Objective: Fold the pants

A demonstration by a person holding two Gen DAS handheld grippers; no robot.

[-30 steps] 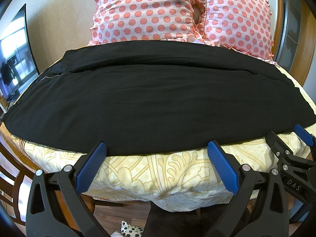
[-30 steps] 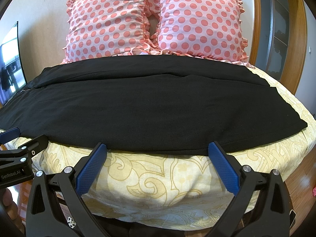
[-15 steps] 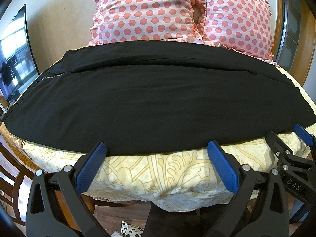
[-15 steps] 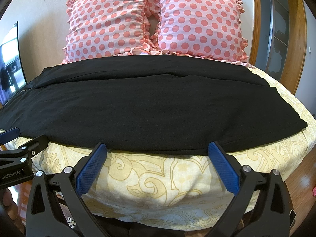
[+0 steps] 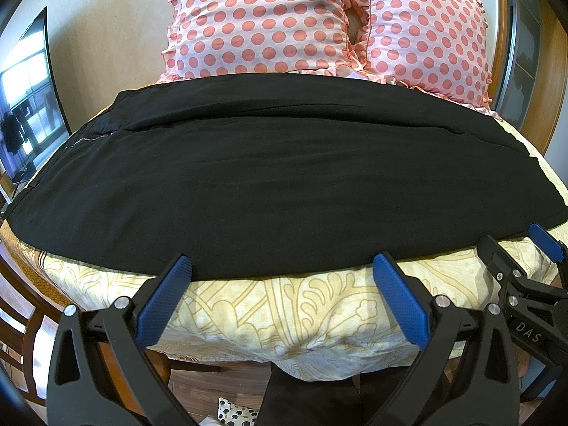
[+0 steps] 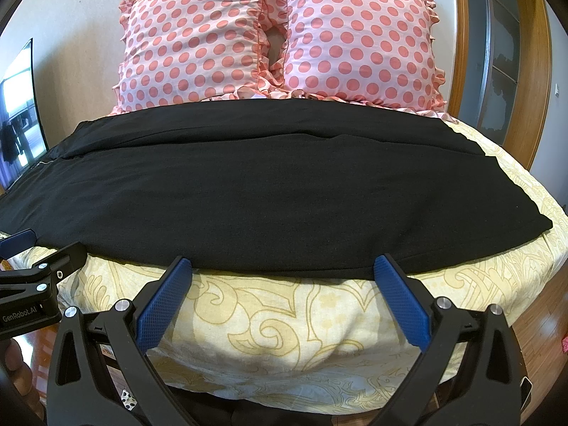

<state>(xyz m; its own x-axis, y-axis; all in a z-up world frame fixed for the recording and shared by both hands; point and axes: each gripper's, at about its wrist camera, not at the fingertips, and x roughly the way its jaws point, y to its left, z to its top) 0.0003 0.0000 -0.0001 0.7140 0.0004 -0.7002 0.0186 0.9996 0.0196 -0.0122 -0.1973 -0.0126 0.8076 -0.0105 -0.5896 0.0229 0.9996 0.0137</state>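
Black pants lie flat and sideways across the bed, waist with zipper at the left, legs running right; they also show in the right wrist view. My left gripper is open and empty, its blue pads at the pants' near edge. My right gripper is open and empty at the same near edge, further right. Each gripper shows in the other's view: the right one in the left wrist view, the left one in the right wrist view.
The bed has a yellow patterned cover. Two pink polka-dot pillows stand at the headboard behind the pants. A TV screen is on the left, a wooden door frame on the right. Wooden floor lies below the bed's near edge.
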